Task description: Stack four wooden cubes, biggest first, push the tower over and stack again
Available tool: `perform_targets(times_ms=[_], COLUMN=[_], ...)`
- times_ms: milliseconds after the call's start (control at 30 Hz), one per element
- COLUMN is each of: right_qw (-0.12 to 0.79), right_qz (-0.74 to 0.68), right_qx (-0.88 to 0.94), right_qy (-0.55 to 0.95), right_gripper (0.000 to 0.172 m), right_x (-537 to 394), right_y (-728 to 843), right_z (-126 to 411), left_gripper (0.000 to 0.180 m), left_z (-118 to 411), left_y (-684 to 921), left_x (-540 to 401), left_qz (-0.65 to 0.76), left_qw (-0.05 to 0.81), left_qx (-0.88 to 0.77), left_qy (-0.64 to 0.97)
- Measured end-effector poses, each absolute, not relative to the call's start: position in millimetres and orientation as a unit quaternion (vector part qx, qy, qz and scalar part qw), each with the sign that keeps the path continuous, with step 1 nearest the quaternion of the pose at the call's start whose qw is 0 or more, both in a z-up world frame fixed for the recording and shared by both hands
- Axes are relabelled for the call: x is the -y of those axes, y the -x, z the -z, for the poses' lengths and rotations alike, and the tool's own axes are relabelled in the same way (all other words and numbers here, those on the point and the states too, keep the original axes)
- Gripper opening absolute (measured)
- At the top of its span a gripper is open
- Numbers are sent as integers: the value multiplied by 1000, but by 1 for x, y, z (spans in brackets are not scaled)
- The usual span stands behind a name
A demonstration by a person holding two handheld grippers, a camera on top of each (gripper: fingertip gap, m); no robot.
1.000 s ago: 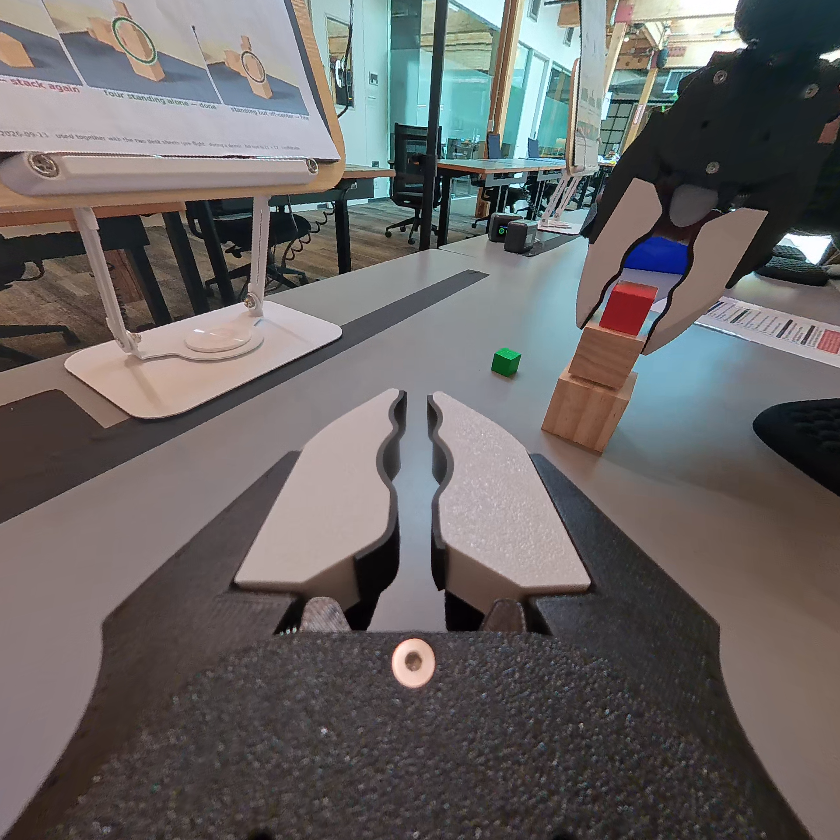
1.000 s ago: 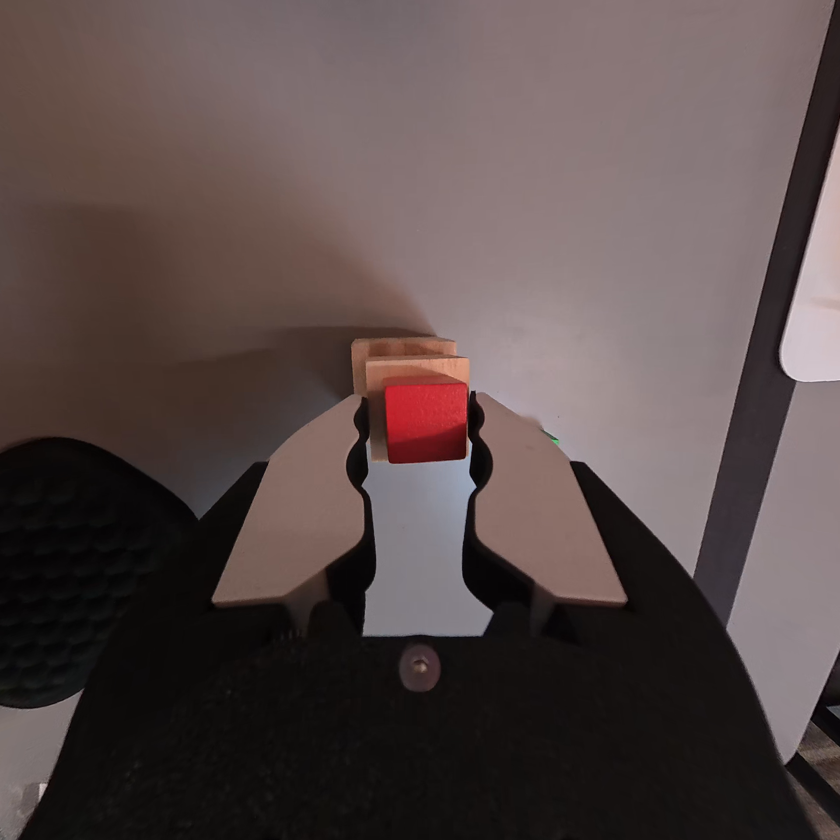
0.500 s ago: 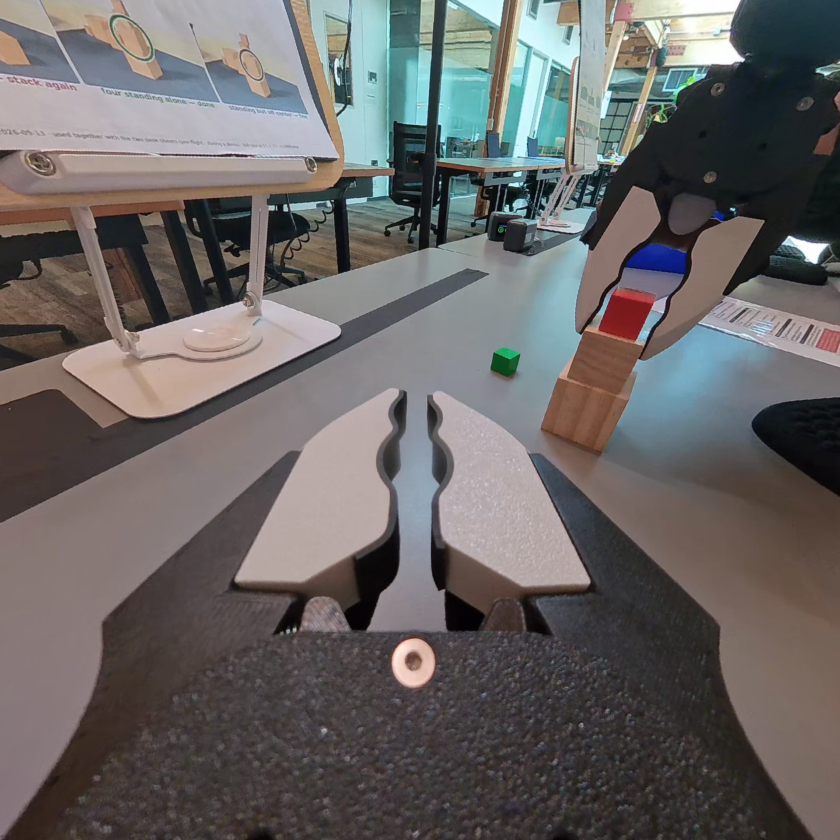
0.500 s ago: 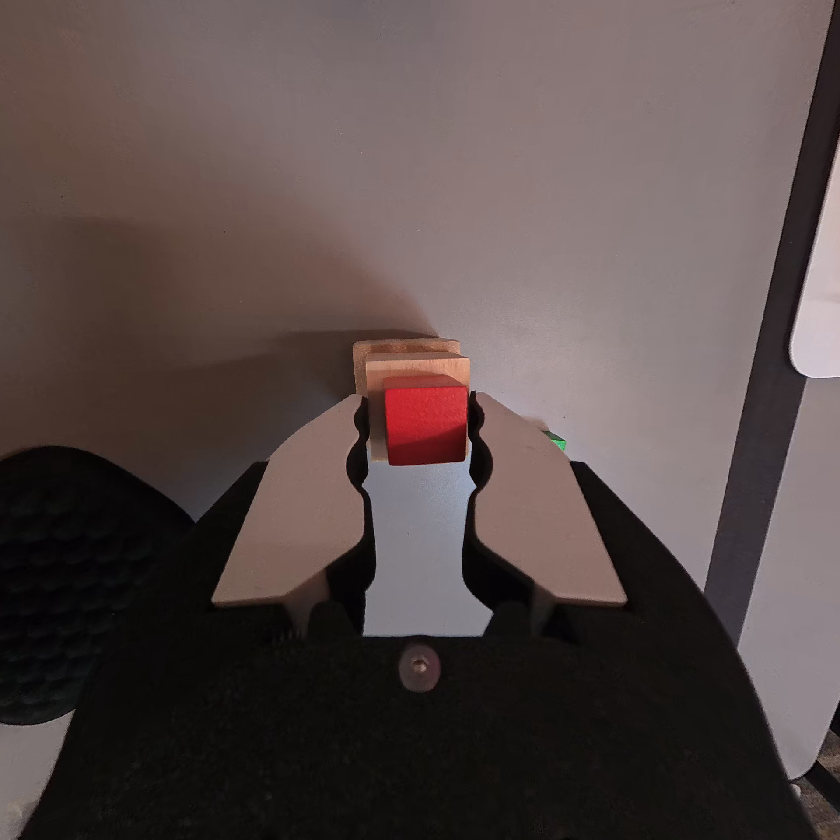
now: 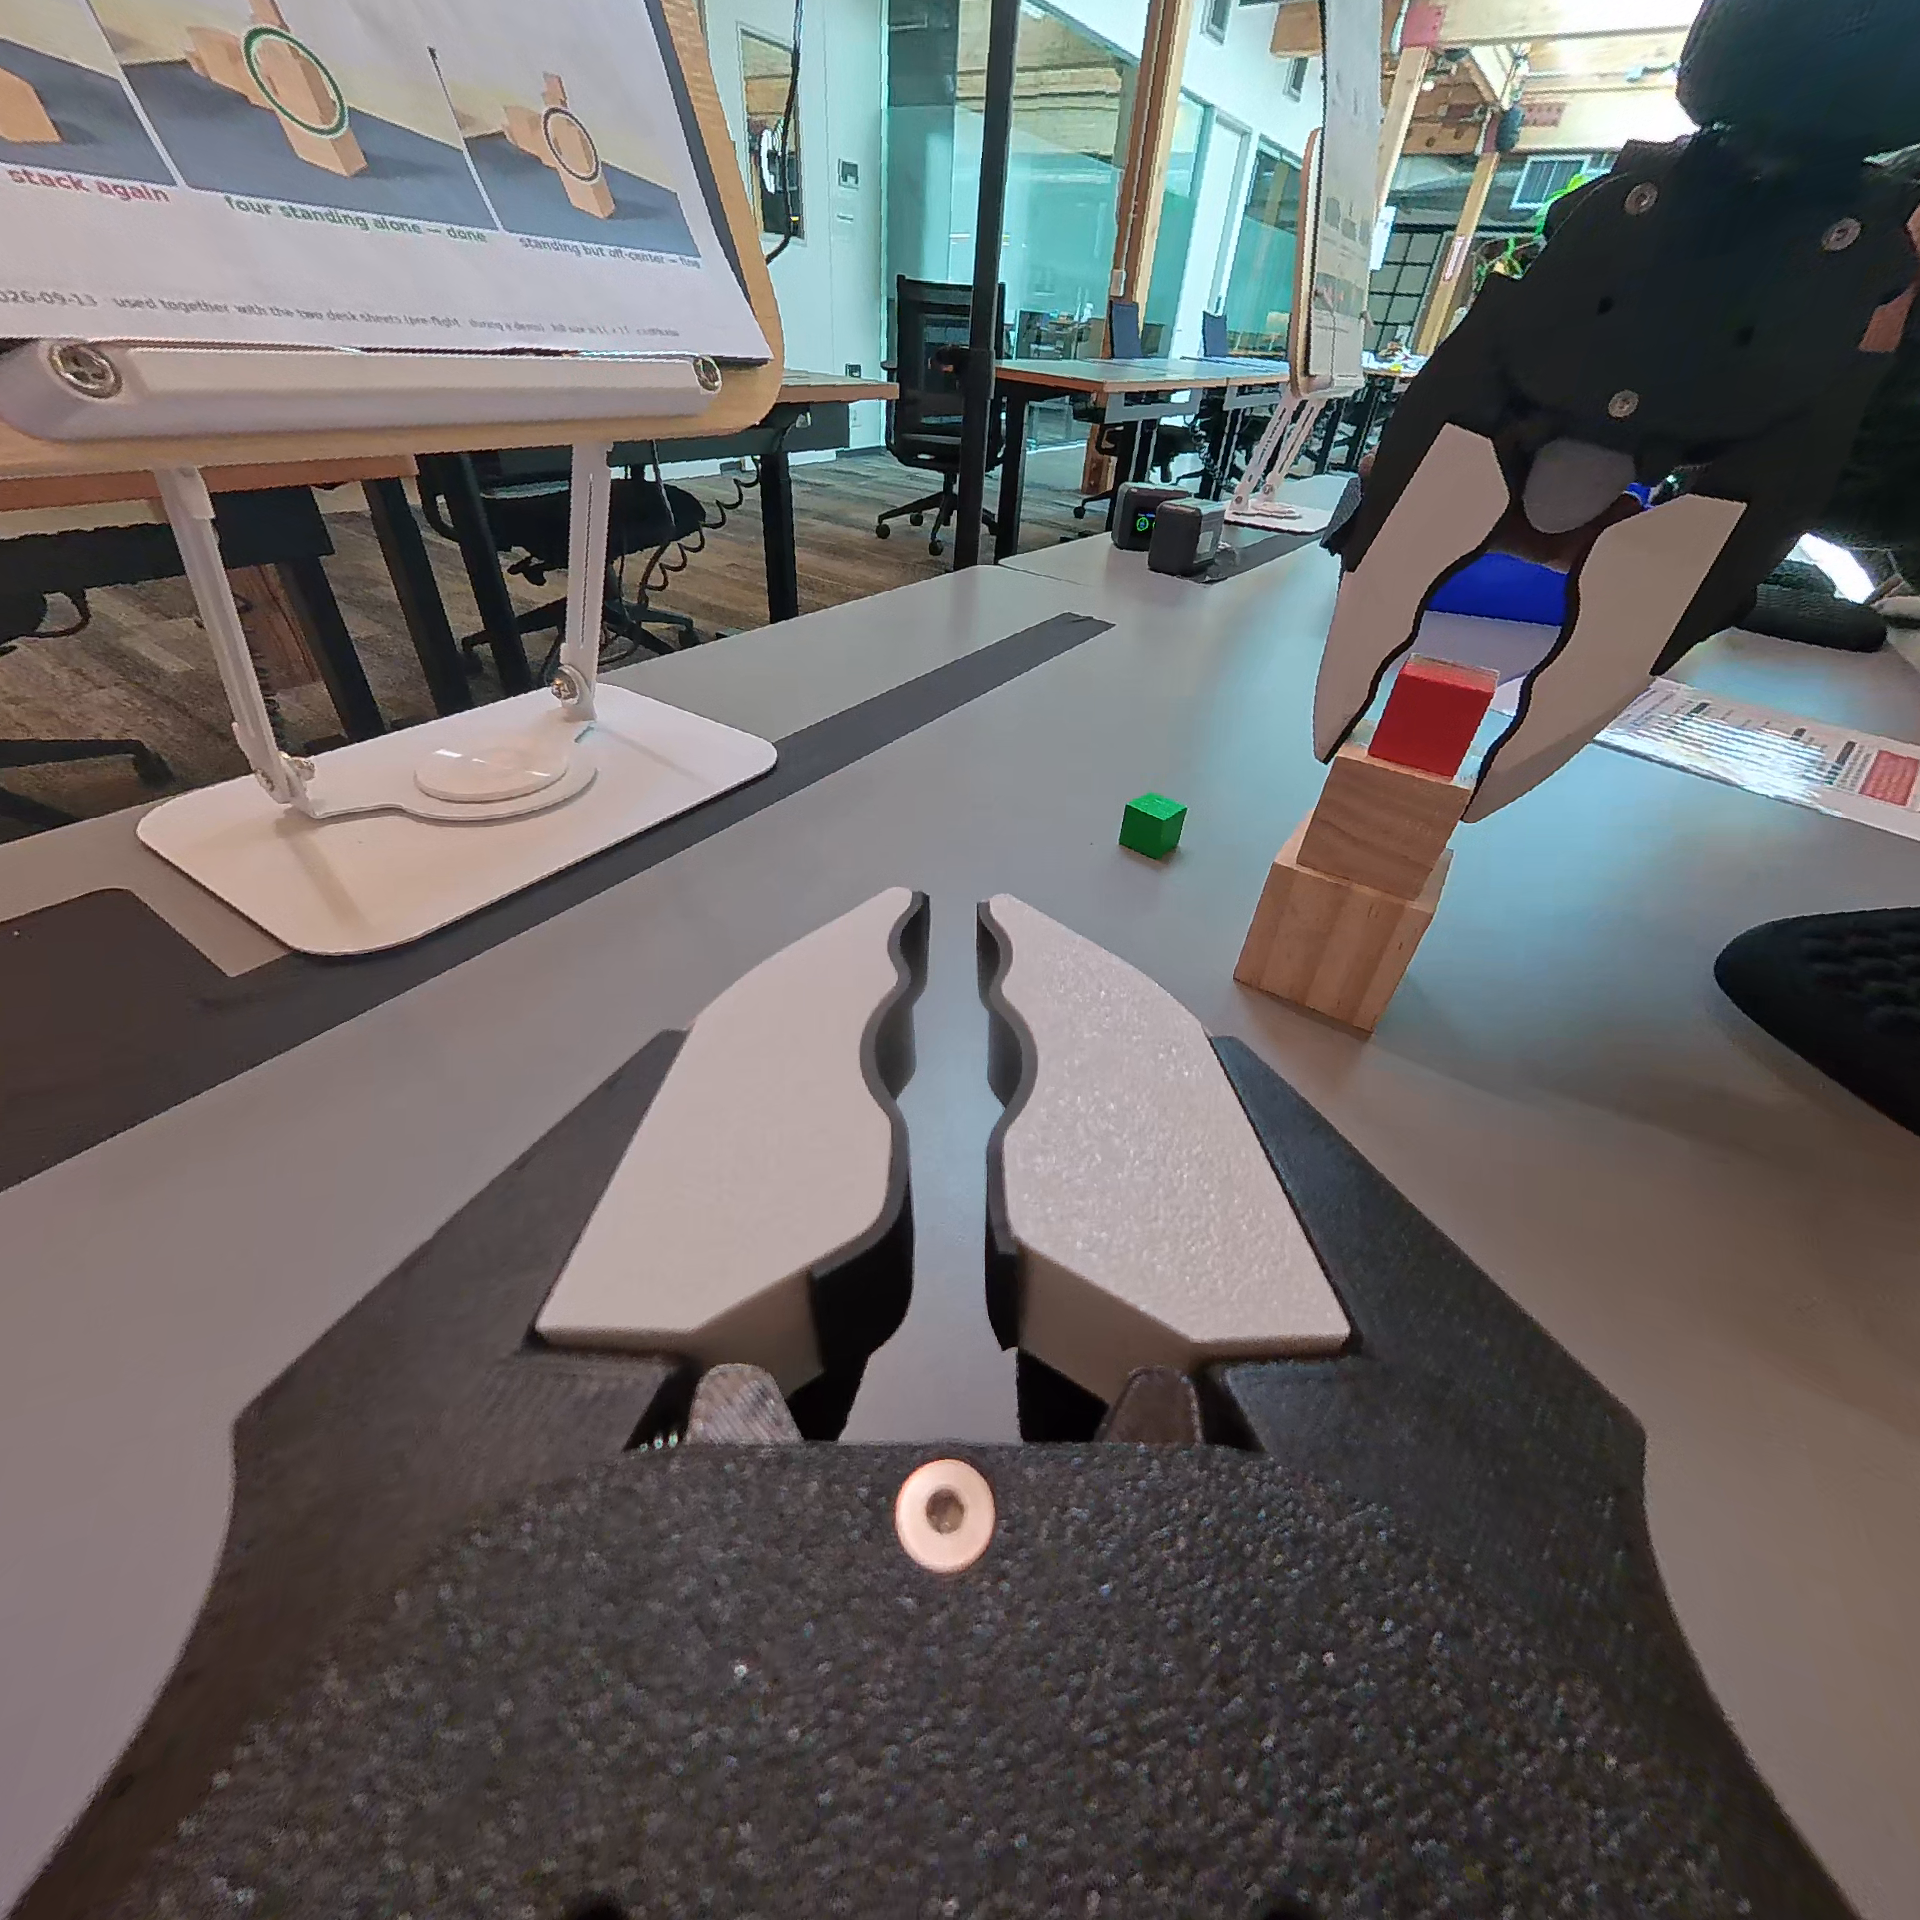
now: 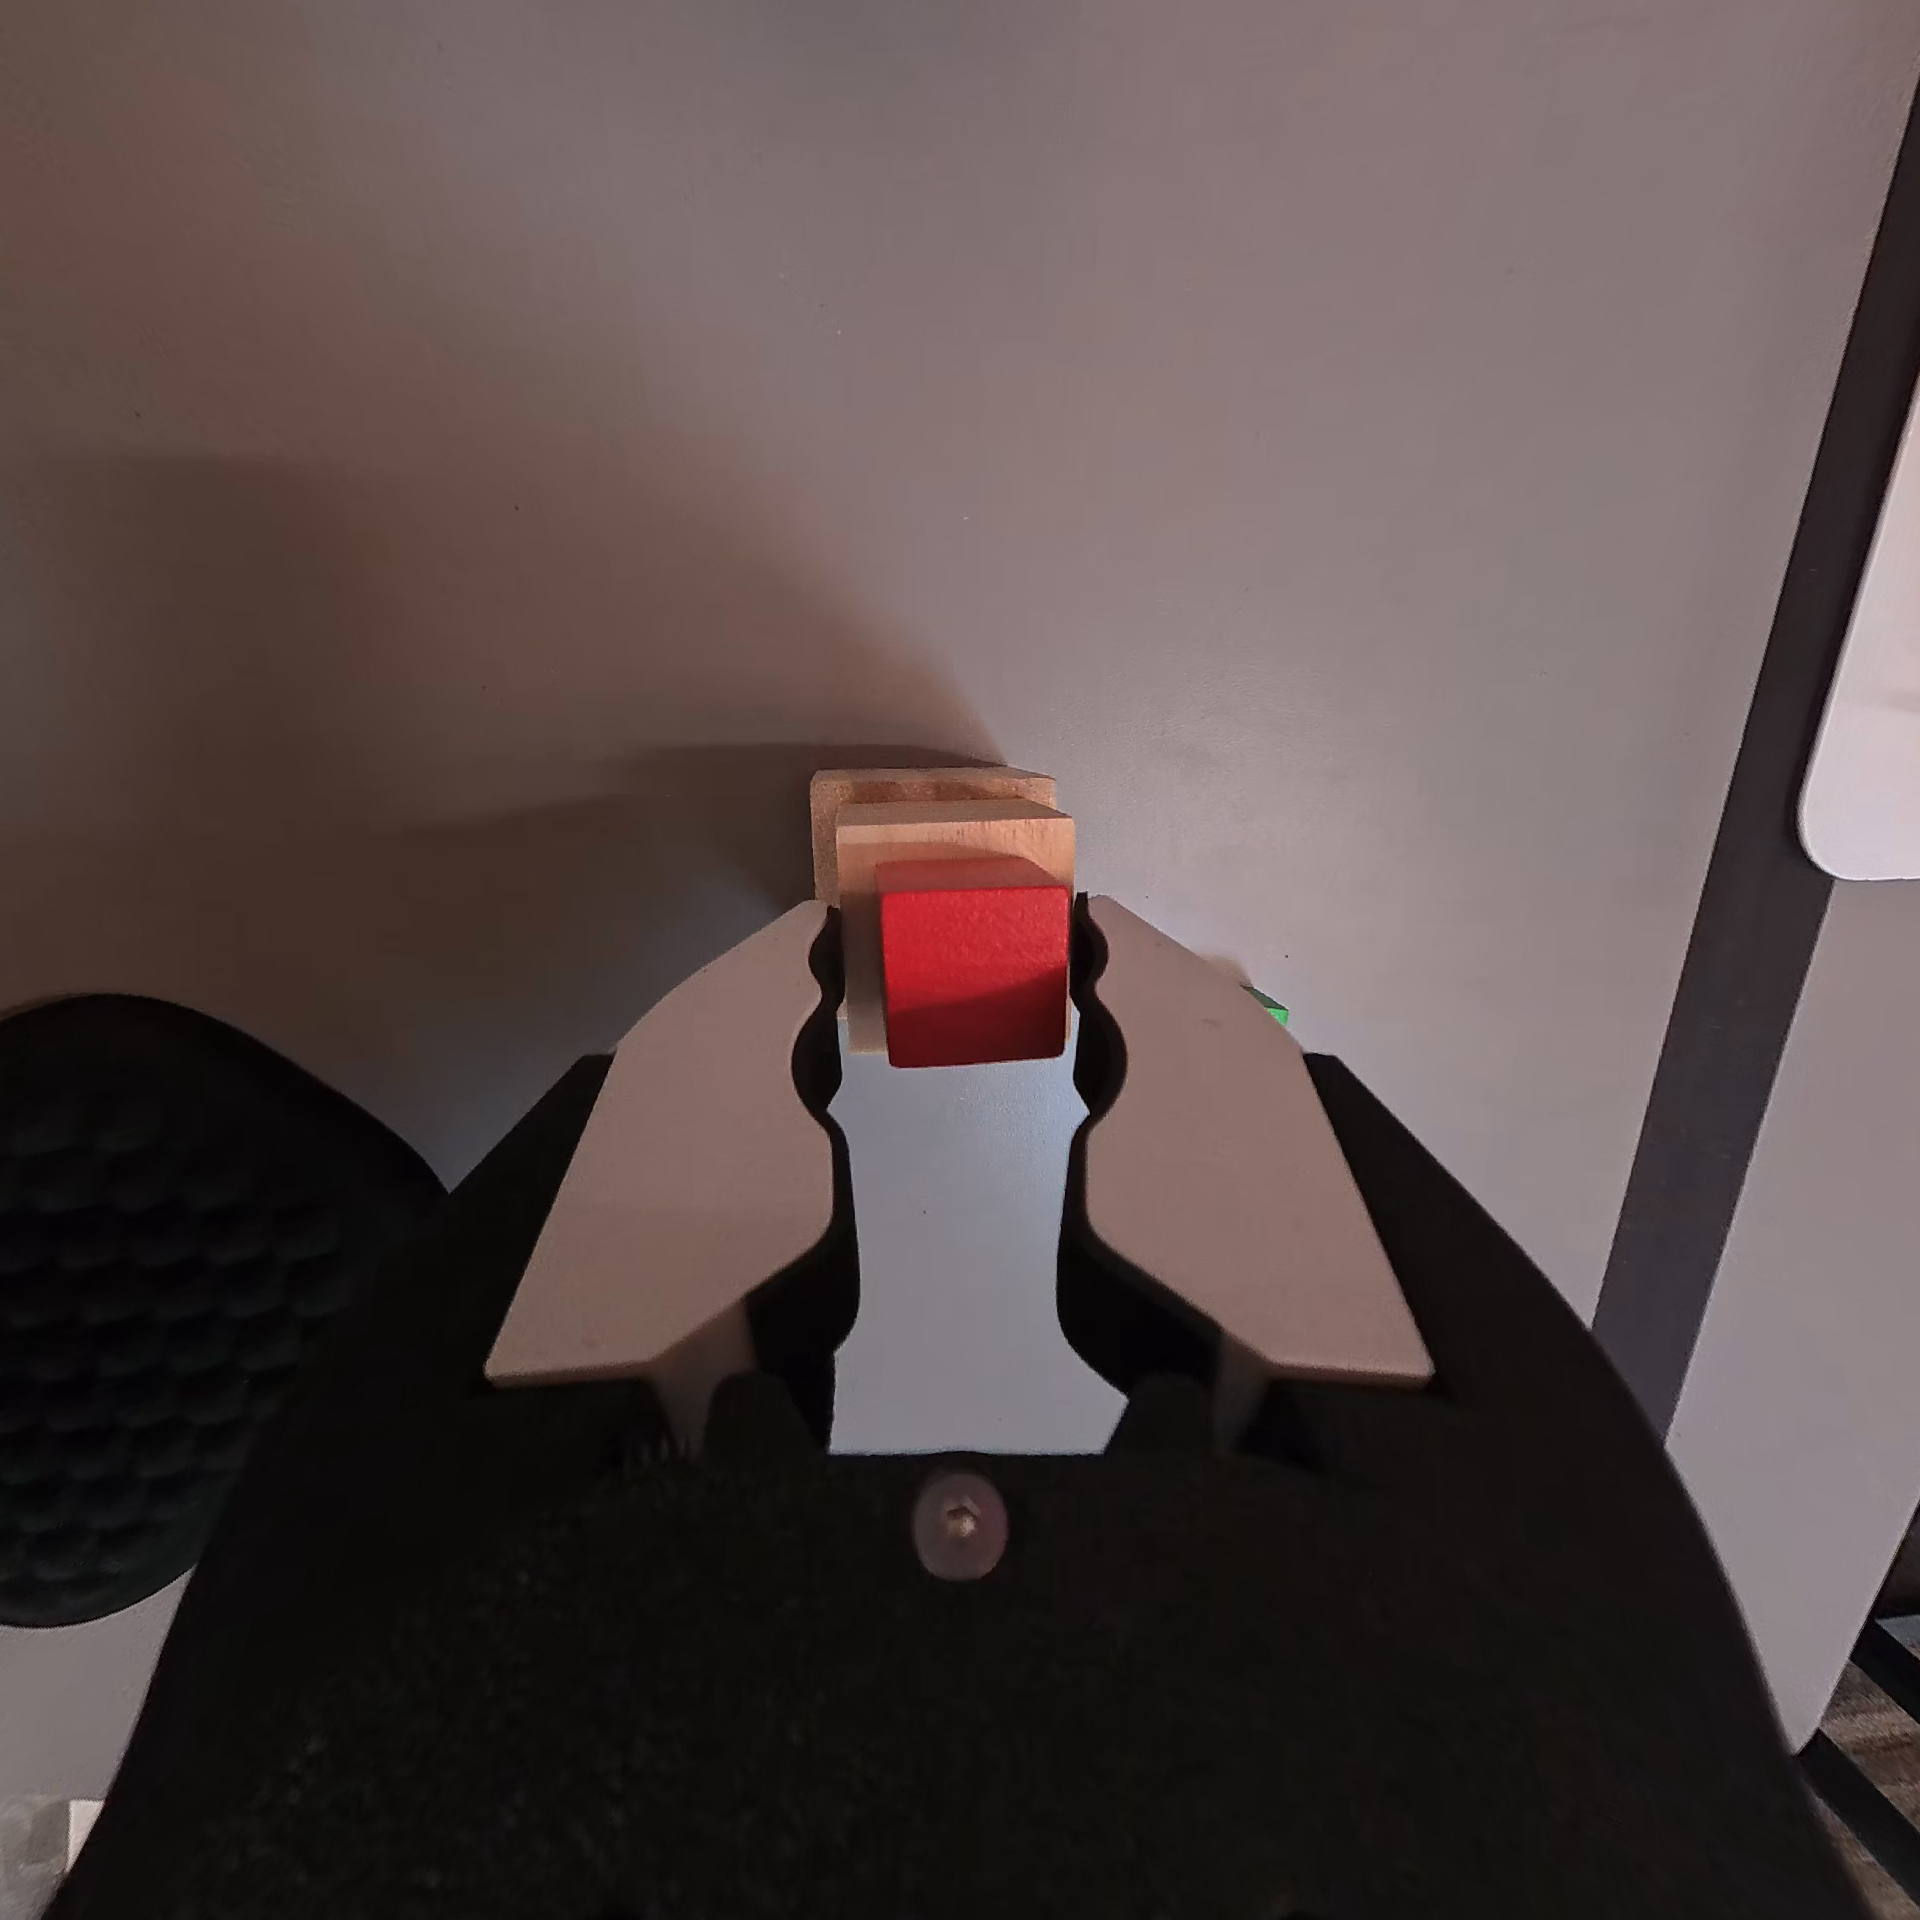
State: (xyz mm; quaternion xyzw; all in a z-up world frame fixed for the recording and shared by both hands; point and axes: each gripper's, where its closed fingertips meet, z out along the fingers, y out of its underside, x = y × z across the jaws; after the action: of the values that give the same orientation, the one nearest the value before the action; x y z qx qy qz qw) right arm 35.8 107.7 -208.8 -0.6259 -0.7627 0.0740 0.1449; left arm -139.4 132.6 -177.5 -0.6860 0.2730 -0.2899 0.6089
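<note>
1. The right gripper (image 6: 961, 940) straddles the red cube (image 6: 974, 961) as it did a second ago; its fingers stand apart with a gap on the left side, so nothing is clamped.
2. The left gripper (image 5: 951, 914) has not moved: jaws nearly together around nothing, low over the grey table (image 5: 1558, 1195).
3. The red cube tops two wooden blocks, the smaller block (image 5: 1382, 831) on the larger block (image 5: 1330, 951).
4. Only the left wrist view shows the stack side-on, the white stand (image 5: 457, 800) with its printed sheet, and the whole green cube (image 5: 1152, 825) near the stack.
5. The right wrist view looks straight down, with only a sliver of the green cube showing.
</note>
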Motion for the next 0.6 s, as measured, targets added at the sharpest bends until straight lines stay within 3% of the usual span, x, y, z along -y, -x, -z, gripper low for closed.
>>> perform_targets(times_ms=[167,333,500,600], right_qw=[146,174,289,383], right_qz=[-74,-114,-197,-221], right_qx=[762,737,682,628], right_qy=[626,643,643,640], right_gripper=[43,64,67,59], right_x=[-108,-108,-108,-121], right_y=[-35,-29,-14,-17], right_z=[209,192,143,116], left_gripper=[8,8,8,8], left_z=[177,177,178,180], left_y=[139,139,139,139], left_x=[-133,-132,-133,-133], left_qz=[290,291,290,288], left_qw=[609,610,609,606], left_qx=[-273,-274,-273,-274], left_qy=[686,685,686,689])
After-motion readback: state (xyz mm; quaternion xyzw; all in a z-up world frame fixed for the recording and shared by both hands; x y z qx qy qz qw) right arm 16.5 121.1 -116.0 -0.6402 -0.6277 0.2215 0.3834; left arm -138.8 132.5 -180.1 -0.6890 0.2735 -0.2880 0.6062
